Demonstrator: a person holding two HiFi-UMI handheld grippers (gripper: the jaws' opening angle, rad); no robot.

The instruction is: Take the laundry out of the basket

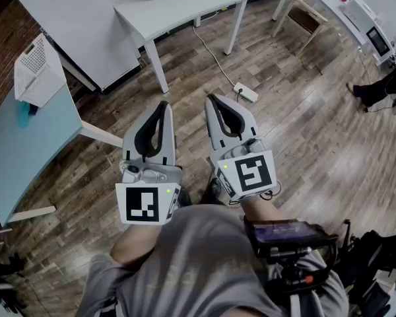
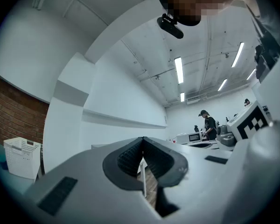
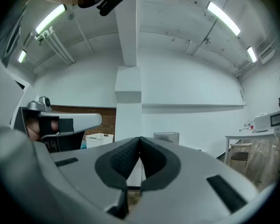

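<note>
Well, left gripper and right gripper are clenched empty; the basket stands upright, mouth up, on a table.

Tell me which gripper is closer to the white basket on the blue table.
Left. The left gripper is held off to the basket's right, not touching it. The right gripper is beside the left one on its far side, farther away. Both are shut and empty.

Brown wood floor, white table
</note>
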